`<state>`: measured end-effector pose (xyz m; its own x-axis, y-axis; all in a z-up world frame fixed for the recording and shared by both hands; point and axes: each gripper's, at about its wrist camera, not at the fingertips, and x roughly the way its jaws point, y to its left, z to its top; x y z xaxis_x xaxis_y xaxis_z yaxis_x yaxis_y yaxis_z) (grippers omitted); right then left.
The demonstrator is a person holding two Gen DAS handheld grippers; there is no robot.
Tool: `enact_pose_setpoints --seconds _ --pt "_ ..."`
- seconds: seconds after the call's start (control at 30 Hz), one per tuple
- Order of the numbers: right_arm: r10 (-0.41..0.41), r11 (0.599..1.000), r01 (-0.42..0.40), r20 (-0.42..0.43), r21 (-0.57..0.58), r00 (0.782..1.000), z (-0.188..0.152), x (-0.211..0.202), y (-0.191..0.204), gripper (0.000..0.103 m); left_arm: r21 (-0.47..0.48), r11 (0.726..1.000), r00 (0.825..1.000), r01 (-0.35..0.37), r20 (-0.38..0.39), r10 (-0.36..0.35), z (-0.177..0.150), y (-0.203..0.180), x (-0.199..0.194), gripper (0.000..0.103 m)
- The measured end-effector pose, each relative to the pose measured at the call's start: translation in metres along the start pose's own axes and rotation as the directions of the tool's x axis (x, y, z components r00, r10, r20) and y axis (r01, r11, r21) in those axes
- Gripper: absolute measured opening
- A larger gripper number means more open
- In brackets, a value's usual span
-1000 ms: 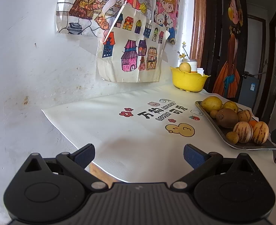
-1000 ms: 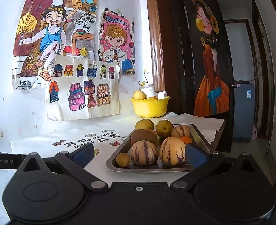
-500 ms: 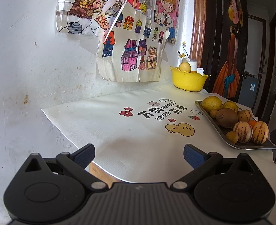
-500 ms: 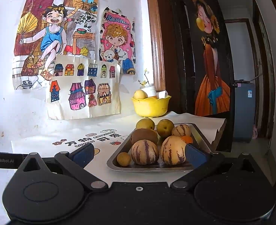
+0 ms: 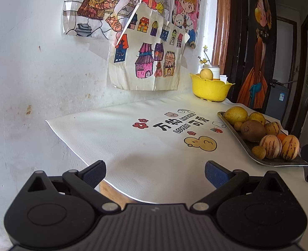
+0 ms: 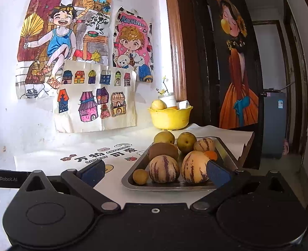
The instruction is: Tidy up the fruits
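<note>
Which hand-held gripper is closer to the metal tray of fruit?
Right. The right hand-held gripper sits open just in front of the tray; the left hand-held gripper is open farther off, with the tray to its right.

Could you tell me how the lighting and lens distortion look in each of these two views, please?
Left wrist view: sunlight brightens the tablecloth near the yellow bowl; the door frame bows. Right wrist view: the wall is overexposed, the metal tray looks sharp, corners vignette.

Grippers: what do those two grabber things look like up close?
Both the left gripper and the right gripper are matte black, with two round discs, silver pivot screws and dark blue finger pads. The left one's side reads "GenRobot.AI" in white.
</note>
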<state>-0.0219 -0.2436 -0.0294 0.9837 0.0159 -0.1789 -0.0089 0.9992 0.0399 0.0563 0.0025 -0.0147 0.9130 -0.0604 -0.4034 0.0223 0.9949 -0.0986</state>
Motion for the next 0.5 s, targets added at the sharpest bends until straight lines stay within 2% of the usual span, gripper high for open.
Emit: enact_pose_setpoints --seconds 0.5 --pt "0.005 1.000 -0.005 -0.015 0.002 1.000 -0.0026 0.0009 0.0043 0.103 -0.005 1.000 1.000 0.003 -0.018 -0.003 -0.0041 -0.0038 -0.0014 0.102"
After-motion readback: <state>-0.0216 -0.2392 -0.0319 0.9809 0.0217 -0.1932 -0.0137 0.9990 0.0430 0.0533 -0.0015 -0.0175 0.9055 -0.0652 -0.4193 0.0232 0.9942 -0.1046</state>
